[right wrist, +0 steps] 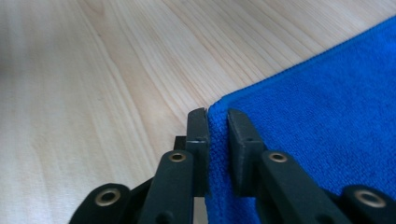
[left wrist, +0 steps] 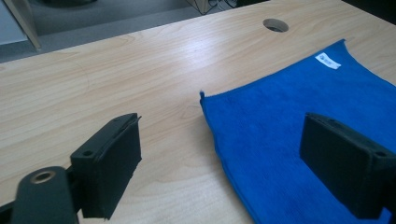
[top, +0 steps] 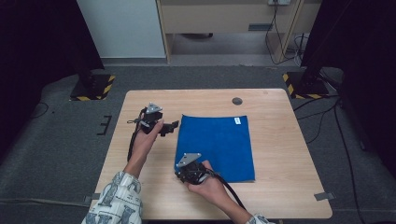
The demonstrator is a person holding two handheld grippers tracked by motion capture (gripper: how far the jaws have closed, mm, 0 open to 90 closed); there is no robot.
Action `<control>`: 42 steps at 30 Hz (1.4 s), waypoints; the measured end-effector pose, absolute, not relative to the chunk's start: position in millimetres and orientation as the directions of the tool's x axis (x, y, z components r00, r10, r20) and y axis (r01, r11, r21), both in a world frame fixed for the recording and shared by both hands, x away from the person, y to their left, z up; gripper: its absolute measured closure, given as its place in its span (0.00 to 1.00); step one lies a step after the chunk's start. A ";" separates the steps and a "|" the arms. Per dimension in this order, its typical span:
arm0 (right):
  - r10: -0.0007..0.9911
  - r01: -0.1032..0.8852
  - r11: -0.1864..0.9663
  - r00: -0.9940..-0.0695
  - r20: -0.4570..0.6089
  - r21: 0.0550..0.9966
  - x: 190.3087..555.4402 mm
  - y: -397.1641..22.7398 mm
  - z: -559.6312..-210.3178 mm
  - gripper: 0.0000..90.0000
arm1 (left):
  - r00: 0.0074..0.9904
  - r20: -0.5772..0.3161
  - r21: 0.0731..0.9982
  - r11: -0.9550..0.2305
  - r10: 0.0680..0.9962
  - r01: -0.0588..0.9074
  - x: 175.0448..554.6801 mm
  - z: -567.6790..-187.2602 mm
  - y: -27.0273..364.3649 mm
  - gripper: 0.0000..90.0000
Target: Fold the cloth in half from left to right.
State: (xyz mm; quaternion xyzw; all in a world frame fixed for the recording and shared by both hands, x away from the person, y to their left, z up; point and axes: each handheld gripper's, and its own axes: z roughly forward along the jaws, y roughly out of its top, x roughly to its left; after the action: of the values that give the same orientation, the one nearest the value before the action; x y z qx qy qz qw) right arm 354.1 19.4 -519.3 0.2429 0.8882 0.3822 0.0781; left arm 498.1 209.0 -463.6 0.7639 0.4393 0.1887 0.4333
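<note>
At the centre of the pale wooden worktop [top: 275, 186] a blue cloth [top: 219, 144] lies flat, its white label up at about one o'clock. Down at the cloth's seven o'clock corner, the right claw [right wrist: 217, 140] has its jaws pinched nearly together on the fabric, the corner's edge caught between the two black pads, a hold that probably serves to lift or fold that corner over. Off at ten o'clock from the cloth, the left claw [left wrist: 219, 163] hovers with its jaws spread wide and nothing between them, one jaw over bare wood, the other over the cloth's left edge near the far corner; it looks lined up to take that corner, so that both corners of that side can be carried across together.
</note>
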 end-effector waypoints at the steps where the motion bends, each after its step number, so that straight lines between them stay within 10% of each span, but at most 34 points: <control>1: 0.488 0.368 0.588 -0.872 0.046 0.720 352.9 20.0 -518.5 0.87 | 0.543 -0.098 0.823 -0.239 0.834 0.516 501.3 -464.8 208.4 0.15; 27: 0.482 0.373 0.578 -0.874 0.065 0.726 331.7 30.7 -526.3 0.92 | 0.567 -0.127 0.733 -0.308 0.814 0.607 546.9 -515.6 195.1 0.50; 37: 0.474 0.366 0.575 -0.878 0.067 0.732 329.8 29.0 -522.7 0.91 | 0.600 -0.123 0.722 -0.343 0.790 0.600 547.9 -520.8 187.8 0.95; 42: 0.479 0.366 0.570 -0.875 0.064 0.736 327.7 28.2 -519.3 0.92 | 0.591 -0.144 0.741 -0.309 0.793 0.595 546.1 -513.5 187.5 0.98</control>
State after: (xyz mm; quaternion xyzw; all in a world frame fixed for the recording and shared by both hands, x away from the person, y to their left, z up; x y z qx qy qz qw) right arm 327.7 28.2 -519.3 0.2393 0.8831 0.3972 0.0716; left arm 546.1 187.5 -513.5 0.7994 0.4343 0.1251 0.3958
